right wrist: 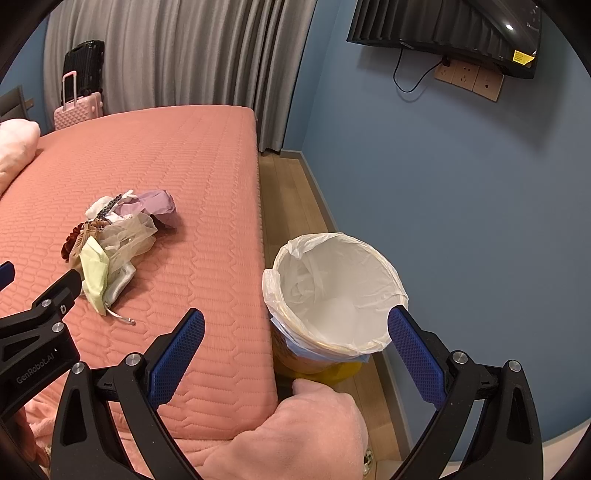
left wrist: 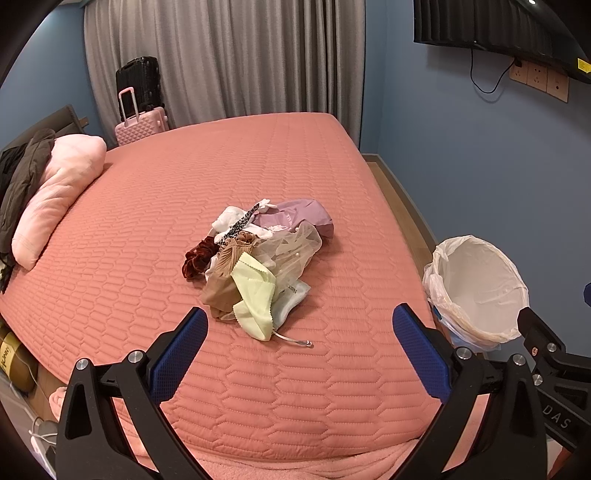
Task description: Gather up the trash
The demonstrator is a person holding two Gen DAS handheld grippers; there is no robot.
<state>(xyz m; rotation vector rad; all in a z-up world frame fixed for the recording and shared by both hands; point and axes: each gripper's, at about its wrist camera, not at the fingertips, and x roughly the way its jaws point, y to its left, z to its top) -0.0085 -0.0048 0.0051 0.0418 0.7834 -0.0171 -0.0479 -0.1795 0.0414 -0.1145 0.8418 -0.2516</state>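
A heap of trash (left wrist: 258, 258) lies in the middle of the salmon quilted bed (left wrist: 147, 221): a pale green cloth, sheer mesh, a lilac bag, a dark red scrunchie and white scraps. The same heap of trash (right wrist: 114, 243) shows at left in the right wrist view. My left gripper (left wrist: 299, 332) hovers open just short of the heap, nothing between its blue pads. A bin lined with a white bag (right wrist: 336, 291) stands on the floor by the bed's corner. My right gripper (right wrist: 295, 332) is open above the bed edge and the bin's near rim, holding nothing.
A pink pillow (left wrist: 62, 192) and dark clothing (left wrist: 18, 184) lie at the bed's left end. Pink and black suitcases (left wrist: 142, 103) stand by the grey curtain. A wall-mounted screen (right wrist: 461, 29) hangs above sockets. A pink fleece sleeve (right wrist: 303, 435) sits below the right gripper. A narrow wooden floor strip (right wrist: 288, 199) runs along the blue wall.
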